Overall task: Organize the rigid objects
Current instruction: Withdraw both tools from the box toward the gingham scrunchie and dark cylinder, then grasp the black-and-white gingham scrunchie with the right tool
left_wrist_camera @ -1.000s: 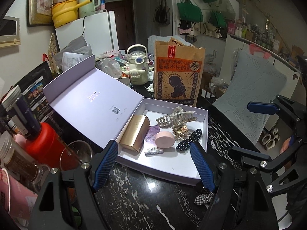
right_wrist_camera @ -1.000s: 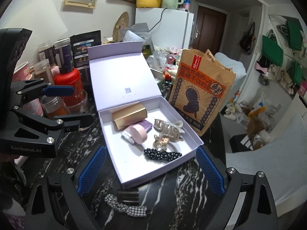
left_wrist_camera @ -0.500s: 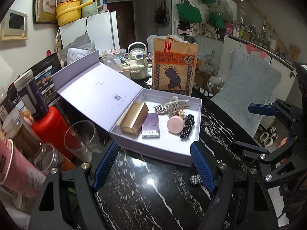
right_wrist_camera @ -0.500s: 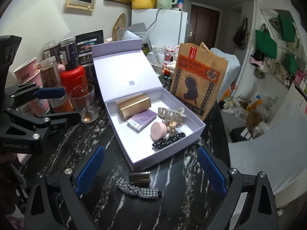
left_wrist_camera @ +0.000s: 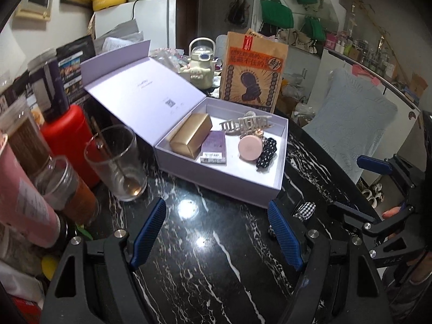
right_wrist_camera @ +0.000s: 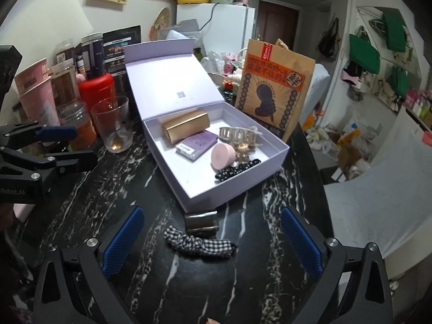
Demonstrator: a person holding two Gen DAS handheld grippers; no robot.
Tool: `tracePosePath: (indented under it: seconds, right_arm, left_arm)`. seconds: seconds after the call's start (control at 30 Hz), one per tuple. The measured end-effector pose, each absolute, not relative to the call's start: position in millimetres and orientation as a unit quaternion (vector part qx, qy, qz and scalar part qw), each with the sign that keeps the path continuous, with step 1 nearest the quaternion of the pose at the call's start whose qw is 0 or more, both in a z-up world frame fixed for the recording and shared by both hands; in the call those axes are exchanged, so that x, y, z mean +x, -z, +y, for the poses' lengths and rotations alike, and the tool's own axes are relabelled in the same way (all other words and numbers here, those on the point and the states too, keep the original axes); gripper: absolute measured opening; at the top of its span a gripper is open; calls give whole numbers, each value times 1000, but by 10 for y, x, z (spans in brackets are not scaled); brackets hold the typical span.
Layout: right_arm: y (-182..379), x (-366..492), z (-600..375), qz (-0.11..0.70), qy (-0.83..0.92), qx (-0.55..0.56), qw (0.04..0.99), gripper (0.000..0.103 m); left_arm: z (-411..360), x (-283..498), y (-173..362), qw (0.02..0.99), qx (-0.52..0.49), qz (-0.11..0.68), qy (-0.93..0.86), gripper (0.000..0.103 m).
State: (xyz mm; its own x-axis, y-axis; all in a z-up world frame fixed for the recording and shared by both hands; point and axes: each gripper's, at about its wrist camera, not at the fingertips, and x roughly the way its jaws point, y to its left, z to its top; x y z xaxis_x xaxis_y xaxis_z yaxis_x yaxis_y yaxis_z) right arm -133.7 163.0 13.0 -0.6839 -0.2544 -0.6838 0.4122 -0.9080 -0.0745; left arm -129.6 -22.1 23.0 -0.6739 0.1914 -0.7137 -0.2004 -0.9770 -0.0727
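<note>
- Black marble table [right_wrist_camera: 243, 283] with white veins carries everything, and it's pretty cluttered along the left edge.
- Lavender gift box [right_wrist_camera: 232, 189] sits mid-table, lid [right_wrist_camera: 172, 81] flipped open and leaning back. Compared with a second ago it looks further from both cameras, so both grippers have pulled back.
- Brown paper bag [right_wrist_camera: 272, 91] stands upright just behind the box's far corner.
- Left gripper [left_wrist_camera: 216, 232]: blue fingers spread wide, nothing between them, hovering over bare table short of the box.
- Right gripper [right_wrist_camera: 213, 243]: also spread wide and gripping nothing, with the two leftover items lying between its fingers on the table.
- Empty glass [left_wrist_camera: 116, 164] with a spoon in it, just left of the box. It was barely in the left view a second ago; now it's fully in.
- Inside the box: gold carton [right_wrist_camera: 186, 127], purple flat pack [right_wrist_camera: 197, 144] next to it, beige claw clip [right_wrist_camera: 237, 135], round pink compact [right_wrist_camera: 222, 155] tipped on edge, black dotted hair clip [right_wrist_camera: 237, 170].
- Checked scrunchie [right_wrist_camera: 199, 243] is outside the box, on the table near its front corner.
- Small dark metallic clip [right_wrist_camera: 201, 221] is touching the scrunchie, just beside the box wall.
</note>
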Motion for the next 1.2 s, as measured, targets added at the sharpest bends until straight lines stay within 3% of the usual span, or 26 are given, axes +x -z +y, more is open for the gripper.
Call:
tracePosePath:
  seconds: [0.77,1.2]
  right_arm:
    - [705,-1465,1678,35,902,392,176,103]
    - [917,-1644,1533,52,887,417,188,103]
  left_arm:
    - [-346,-1290,262,132,-431,-49,-891,78]
    - [-301,-1389,506,136,-458,-62,-876,78]
